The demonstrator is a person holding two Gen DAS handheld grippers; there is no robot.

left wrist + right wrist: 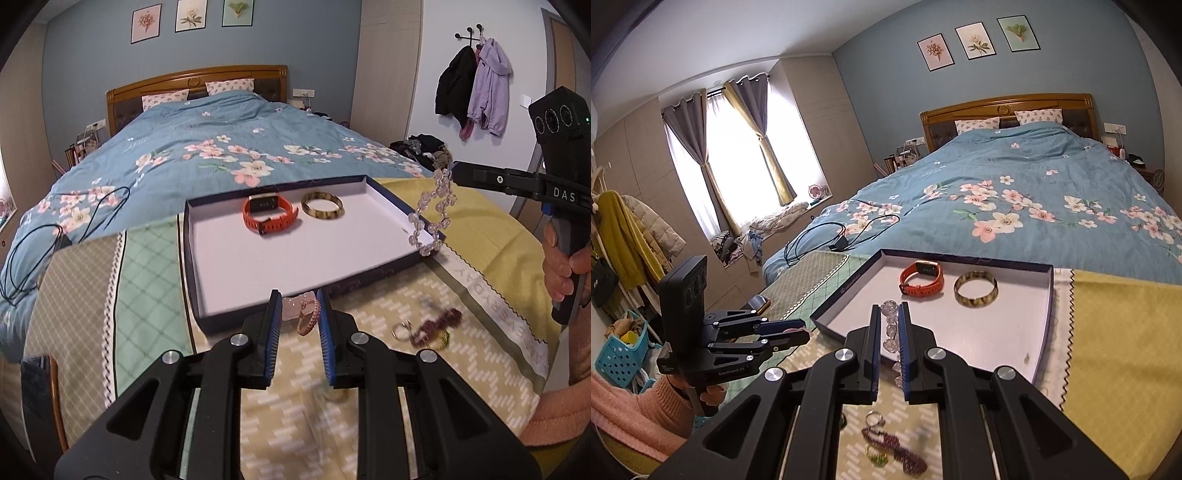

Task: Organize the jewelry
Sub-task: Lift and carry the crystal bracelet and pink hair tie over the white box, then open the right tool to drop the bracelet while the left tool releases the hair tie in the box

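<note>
Your left gripper is clamped on a pink braided bracelet at the near edge of the tray. Your right gripper pinches a clear crystal bead bracelet, dangling over the tray's right corner. An orange watch and a tortoiseshell bangle lie inside.

Small jewelry pieces on the cloth outside the tray are motion-blurred in both views (a ring and a dark beaded strand are only roughly legible). The clear bead strand is partly hidden between the right gripper pads. A pale item behind the pink woven bracelet cannot be identified. A greenish object beneath the left gripper is smeared. The person's sleeve is cut off by the frame edge.
</note>
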